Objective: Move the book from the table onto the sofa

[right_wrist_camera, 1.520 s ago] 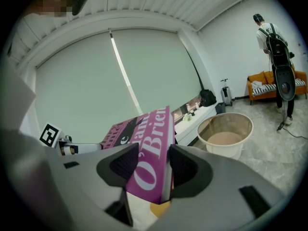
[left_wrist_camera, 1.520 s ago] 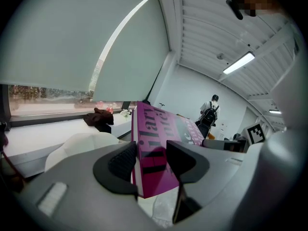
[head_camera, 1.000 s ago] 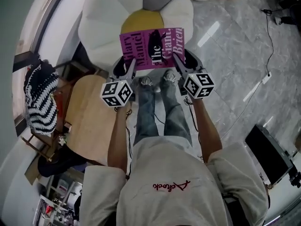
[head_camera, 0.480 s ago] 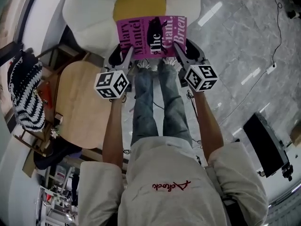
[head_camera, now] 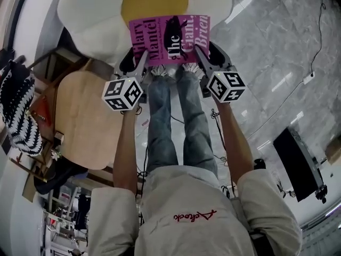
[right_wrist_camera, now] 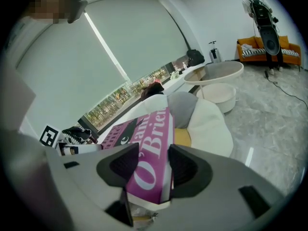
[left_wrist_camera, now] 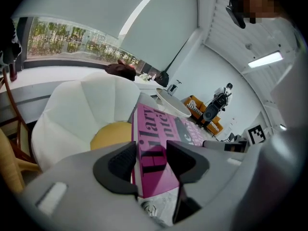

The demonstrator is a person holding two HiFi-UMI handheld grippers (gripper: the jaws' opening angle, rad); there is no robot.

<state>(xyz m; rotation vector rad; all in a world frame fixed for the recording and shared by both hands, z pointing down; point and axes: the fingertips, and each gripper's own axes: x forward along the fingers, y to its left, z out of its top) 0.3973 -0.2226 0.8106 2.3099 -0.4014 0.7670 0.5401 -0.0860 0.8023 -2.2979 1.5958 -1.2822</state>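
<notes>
A magenta book (head_camera: pixel 169 38) with white and black lettering is held flat in the air between both grippers, over the near edge of the white petal-shaped sofa (head_camera: pixel 85 15) with its yellow seat cushion (head_camera: pixel 154 0). My left gripper (head_camera: pixel 143 62) is shut on the book's left near edge. My right gripper (head_camera: pixel 198 56) is shut on its right near edge. In the left gripper view the book (left_wrist_camera: pixel 161 160) sits clamped between the dark pads (left_wrist_camera: pixel 122 165), the sofa (left_wrist_camera: pixel 82 114) behind it. The right gripper view shows the book (right_wrist_camera: pixel 149 170) gripped the same way.
A round wooden table (head_camera: pixel 85 119) stands to the left, below the sofa. A black-and-white striped bag (head_camera: pixel 18 111) hangs on a chair at the far left. The person's legs (head_camera: pixel 176 121) stand on grey marble floor (head_camera: pixel 266 52). A dark monitor (head_camera: pixel 295 161) lies at right.
Both grippers have carried the book forward, and the sofa's yellow cushion now lies just beyond the book's far edge. The table has slipped back to the left.
</notes>
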